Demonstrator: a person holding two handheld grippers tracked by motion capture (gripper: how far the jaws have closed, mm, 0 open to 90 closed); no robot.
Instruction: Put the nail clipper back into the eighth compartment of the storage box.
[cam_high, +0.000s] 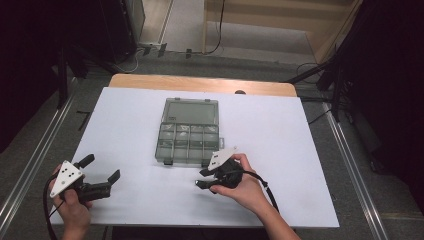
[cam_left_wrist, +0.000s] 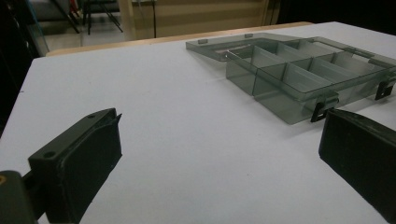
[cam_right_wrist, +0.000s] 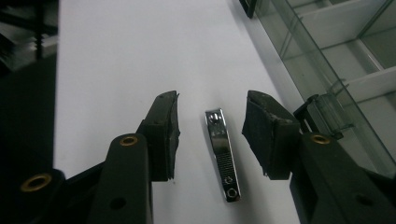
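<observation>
Straddling a chrome nail clipper (cam_right_wrist: 222, 156), the right gripper (cam_right_wrist: 212, 128) stands with its jaws parted wider than the clipper and a clear gap on each side, gripping nothing. The clipper lies flat on the white table cover (cam_high: 300, 150), lengthways between the pads, with its riveted end toward 12 o'clock in the right gripper view.

The main risk, as a judgement, is a bad close. The clipper is thin, smooth and low on the surface, so pads that come together too high could ride over it, or pinch it at an angle and squirt it out across the cover (chrome gives rubber little to bite). A second hazard sits at 2 o'clock in that view: the black latch and clear wall of the compartment box (cam_right_wrist: 336, 70) lie just beside the right-hand jaw, and a sideways drift could knock the box.

From the high view, the box (cam_high: 189, 131) rests open at the table's centre with its lid laid back toward 12 o'clock, and the right gripper (cam_high: 206, 178) sits at about 5 o'clock of it. There the clipper is hidden under the hand. The left gripper (cam_high: 102, 167), wide open and empty, waits well apart at 8 o'clock, and its own view shows the box's compartments (cam_left_wrist: 299, 70) looking empty.
</observation>
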